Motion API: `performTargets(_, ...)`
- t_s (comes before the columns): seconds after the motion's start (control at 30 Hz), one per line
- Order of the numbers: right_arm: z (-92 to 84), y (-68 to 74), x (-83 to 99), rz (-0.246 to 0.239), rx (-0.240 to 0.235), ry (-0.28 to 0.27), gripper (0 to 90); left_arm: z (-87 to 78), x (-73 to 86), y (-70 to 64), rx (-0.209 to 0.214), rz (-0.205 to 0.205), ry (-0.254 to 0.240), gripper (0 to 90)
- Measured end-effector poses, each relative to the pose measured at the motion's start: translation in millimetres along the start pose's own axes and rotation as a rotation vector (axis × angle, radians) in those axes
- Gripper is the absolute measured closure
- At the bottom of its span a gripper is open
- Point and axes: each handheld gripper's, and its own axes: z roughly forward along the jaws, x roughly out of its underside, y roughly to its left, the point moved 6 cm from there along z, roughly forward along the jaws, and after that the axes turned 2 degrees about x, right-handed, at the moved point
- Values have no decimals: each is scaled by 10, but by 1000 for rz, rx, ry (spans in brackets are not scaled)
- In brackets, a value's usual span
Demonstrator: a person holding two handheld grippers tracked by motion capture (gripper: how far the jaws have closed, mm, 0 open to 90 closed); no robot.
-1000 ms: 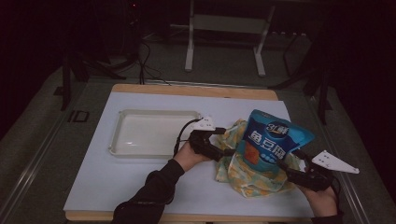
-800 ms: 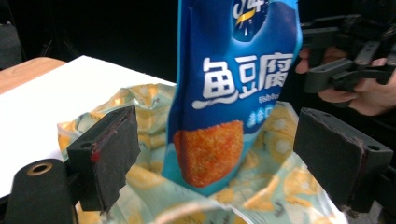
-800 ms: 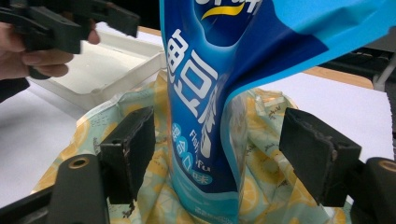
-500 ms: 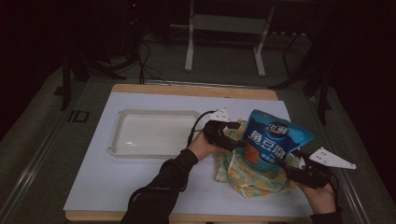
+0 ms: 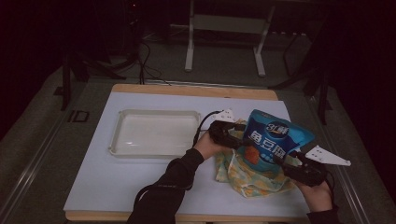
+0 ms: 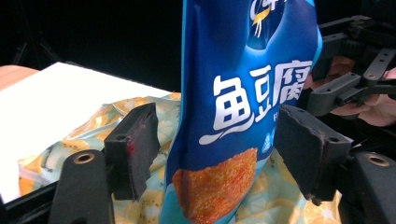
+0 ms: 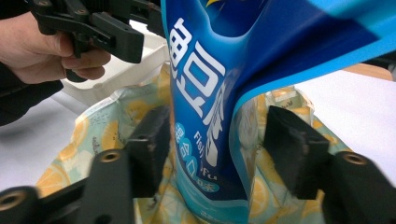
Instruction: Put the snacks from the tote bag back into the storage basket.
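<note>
A blue snack pouch (image 5: 275, 140) with white characters stands upright in the mouth of a lemon-print bag (image 5: 243, 175) that lies on the white table cover. My left gripper (image 5: 240, 135) reaches in from the pouch's left, and my right gripper (image 5: 286, 163) from its lower right. In the left gripper view the pouch (image 6: 233, 116) sits between my left gripper (image 6: 219, 149) pads, with a gap on the left side. In the right gripper view the pouch (image 7: 210, 116) hangs between my right gripper (image 7: 215, 149) pads, clear of the right pad. Both pairs of jaws have just been closing around it.
A shallow white tray (image 5: 119, 137) lies on the left half of the table. The wooden table edge (image 5: 196, 89) runs along the back. Beyond it, dark floor holds a metal stand (image 5: 224, 23) and cables.
My left gripper has moved right, up against the pouch's left side. Both pairs of jaws stand narrower around the pouch. The right hand has stayed in place.
</note>
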Motion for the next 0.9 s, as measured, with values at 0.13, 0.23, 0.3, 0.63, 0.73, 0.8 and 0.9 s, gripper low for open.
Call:
performTargets(0.13, 29, 9, 9, 6, -7, 12, 513, 66, 15, -11, -12, 21, 26, 397)
performTargets(0.23, 37, 10, 10, -4, 6, 16, 579, 77, 16, 9, -26, 19, 20, 457)
performTargets(0.3, 37, 1, 11, -2, 15, 17, 633, 65, 20, 27, -33, 15, 12, 525)
performTargets(0.63, 73, 0, -5, -31, 61, 36, 765, 111, -13, 33, -62, 22, 27, 690)
performTargets(0.73, 81, 6, -10, -47, 78, 34, 793, 113, -25, 18, -80, 57, 16, 761)
performTargets(0.8, 83, 6, -12, -56, 83, 31, 809, 110, -31, 17, -81, 53, 13, 797)
performTargets(0.9, 85, 1, -20, -61, 93, 33, 824, 107, -49, -3, -84, 64, 21, 849)
